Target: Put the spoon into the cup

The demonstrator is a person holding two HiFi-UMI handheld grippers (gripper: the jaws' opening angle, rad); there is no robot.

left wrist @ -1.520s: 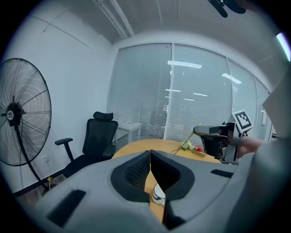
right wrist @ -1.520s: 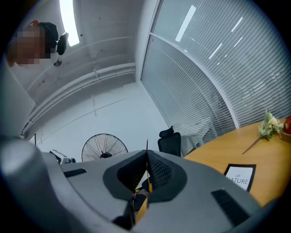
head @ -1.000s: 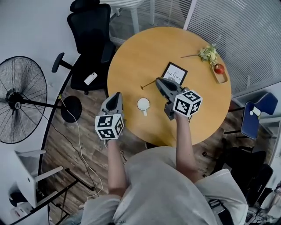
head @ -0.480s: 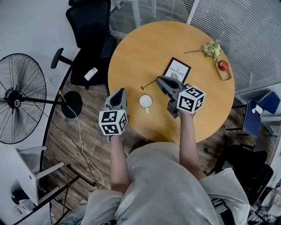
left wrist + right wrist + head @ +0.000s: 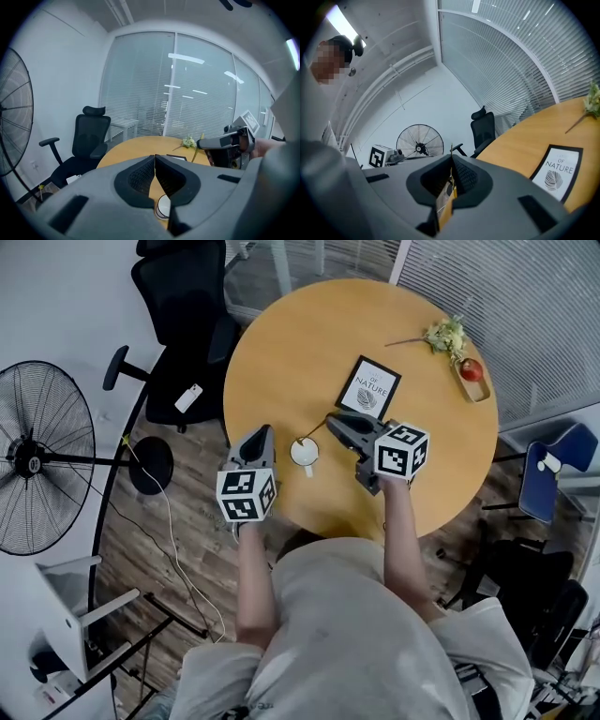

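Head view: a white cup (image 5: 304,453) stands on the round tabletop (image 5: 309,343) near the edge closest to the person; the spoon (image 5: 310,432) is held by its handle in the right gripper (image 5: 331,420), and its free end reaches the cup's rim; contact cannot be determined; the left gripper (image 5: 262,432) is held just beside the cup.

Left gripper view: the jaws are pressed together with nothing between them; the cup is seen below them.

Right gripper view: the jaws are clamped on the golden spoon handle; a framed print (image 5: 560,171) lies on the tabletop.
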